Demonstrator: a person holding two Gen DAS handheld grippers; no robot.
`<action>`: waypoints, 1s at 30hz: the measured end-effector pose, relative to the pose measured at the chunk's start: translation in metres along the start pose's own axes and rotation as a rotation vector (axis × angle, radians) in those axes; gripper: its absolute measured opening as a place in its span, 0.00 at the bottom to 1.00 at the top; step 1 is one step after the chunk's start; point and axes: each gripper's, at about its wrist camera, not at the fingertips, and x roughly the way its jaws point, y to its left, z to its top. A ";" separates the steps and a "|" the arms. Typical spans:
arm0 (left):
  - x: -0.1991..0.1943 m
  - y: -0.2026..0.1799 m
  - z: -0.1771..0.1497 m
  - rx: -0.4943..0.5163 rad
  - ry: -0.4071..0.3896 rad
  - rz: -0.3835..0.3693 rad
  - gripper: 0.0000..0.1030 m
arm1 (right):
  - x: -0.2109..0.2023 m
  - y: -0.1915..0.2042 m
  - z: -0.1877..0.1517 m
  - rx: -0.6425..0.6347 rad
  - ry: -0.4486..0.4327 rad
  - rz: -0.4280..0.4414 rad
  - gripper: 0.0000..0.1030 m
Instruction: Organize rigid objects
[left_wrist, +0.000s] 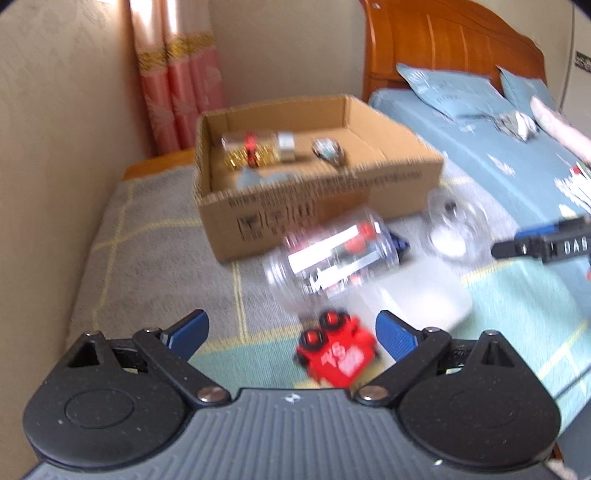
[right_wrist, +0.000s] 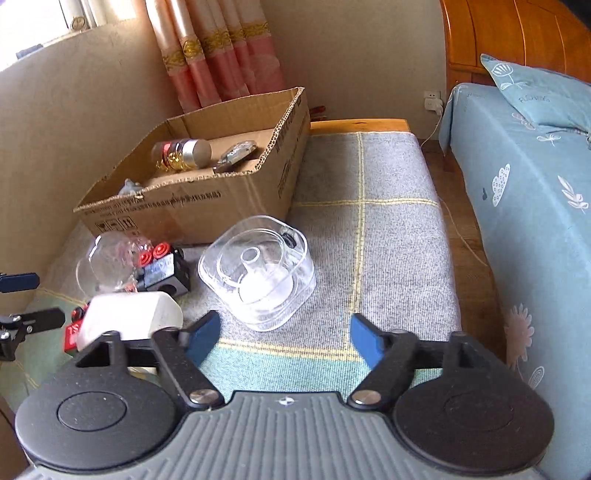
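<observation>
A brown cardboard box (right_wrist: 192, 199) sits on a grey rug with yellow lines (right_wrist: 388, 229). The box is open on top. Inside it lies a clear tube with a silver cap (right_wrist: 184, 153) and gold and red bits in it, on its side. Next to it lies a small shiny silver thing (right_wrist: 236, 153); it is too small to tell what it is.

In front of the box, more things lie on the rug. A clear square plastic tub (right_wrist: 258, 273) stands near the box, with a round white piece inside it. To its left a clear jar (left_wrist: 328, 258) lies tipped on its side, with red bits and a white label showing through it. A black block with red knobs (right_wrist: 164, 267) is just beside the jar. A white rounded lid (right_wrist: 129, 317) lies in front of them.

A red toy car (left_wrist: 334, 350) with black wheels and white marks lies on the green part of the rug. It is blurry.

The left gripper (left_wrist: 291, 334) has its blue pads spread wide. The red toy car is between them, but the pads do not press on it.

The right gripper (right_wrist: 284, 338) has its blue pads spread apart too. Nothing is between them, only rug. The clear tub is just past its tips.

A bed with a blue sheet (right_wrist: 524, 192) is on the right.
</observation>
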 end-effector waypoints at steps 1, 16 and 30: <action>0.002 0.000 -0.004 0.005 0.014 0.000 0.94 | 0.001 0.001 -0.002 -0.010 -0.006 -0.011 0.87; 0.030 0.014 -0.030 -0.033 0.080 -0.024 0.95 | 0.023 0.030 -0.031 -0.182 0.020 -0.154 1.00; 0.021 0.041 -0.042 -0.089 0.076 0.022 0.99 | 0.019 0.038 -0.040 -0.196 -0.015 -0.133 1.00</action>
